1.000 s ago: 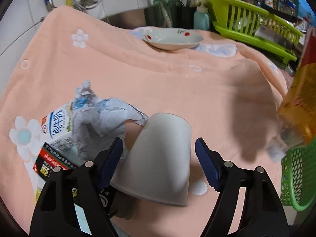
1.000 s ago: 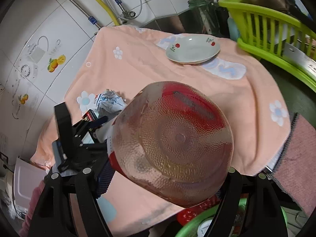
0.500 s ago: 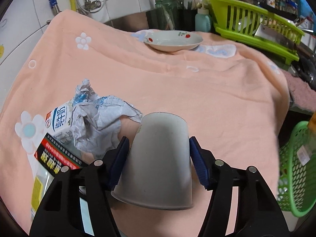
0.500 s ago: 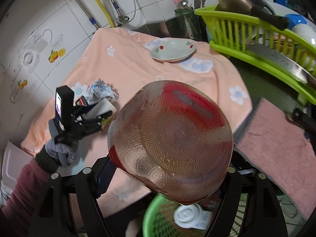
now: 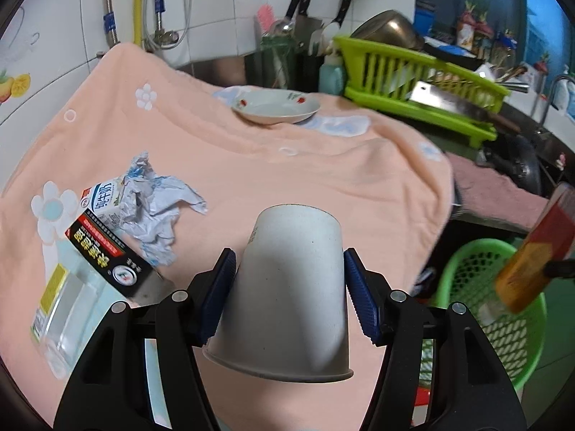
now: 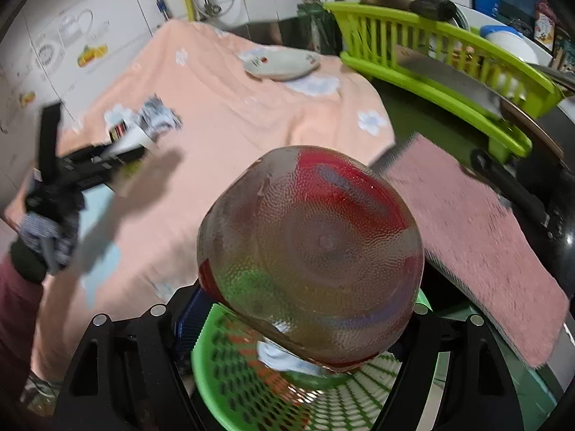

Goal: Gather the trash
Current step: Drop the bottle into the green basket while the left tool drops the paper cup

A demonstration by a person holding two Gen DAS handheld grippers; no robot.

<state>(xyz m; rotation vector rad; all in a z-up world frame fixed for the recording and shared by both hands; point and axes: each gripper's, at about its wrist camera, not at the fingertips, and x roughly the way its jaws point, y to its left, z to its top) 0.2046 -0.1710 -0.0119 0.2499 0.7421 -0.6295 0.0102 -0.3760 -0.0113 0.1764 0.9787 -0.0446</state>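
My left gripper (image 5: pixel 289 260) is shut on an upside-down white paper cup (image 5: pixel 291 287), both blue pads pressed to its sides, lifted a little over the peach towel (image 5: pixel 287 165). In the right wrist view the same left gripper (image 6: pixel 90 161) shows blurred at the left, in a gloved hand. My right gripper (image 6: pixel 305 323) is shut on a clear plastic bottle (image 6: pixel 312 251) with a red label, bottom towards the camera. The bottle hangs just above the green mesh basket (image 6: pixel 222 366), which holds some trash. From the left, the bottle (image 5: pixel 535 251) is over the basket (image 5: pixel 478 262).
Crumpled paper (image 5: pixel 154 197), a milk carton (image 5: pixel 104 197) and a black-and-red box (image 5: pixel 104 251) lie on the towel's left. A plate (image 5: pixel 275 107) sits at the back. A lime dish rack (image 5: pixel 413 82) and a pink mat (image 6: pixel 478 233) are to the right.
The left jaws closed onto the cup and lifted it off the towel. The right hand carried the bottle from above the towel to right over the green basket.
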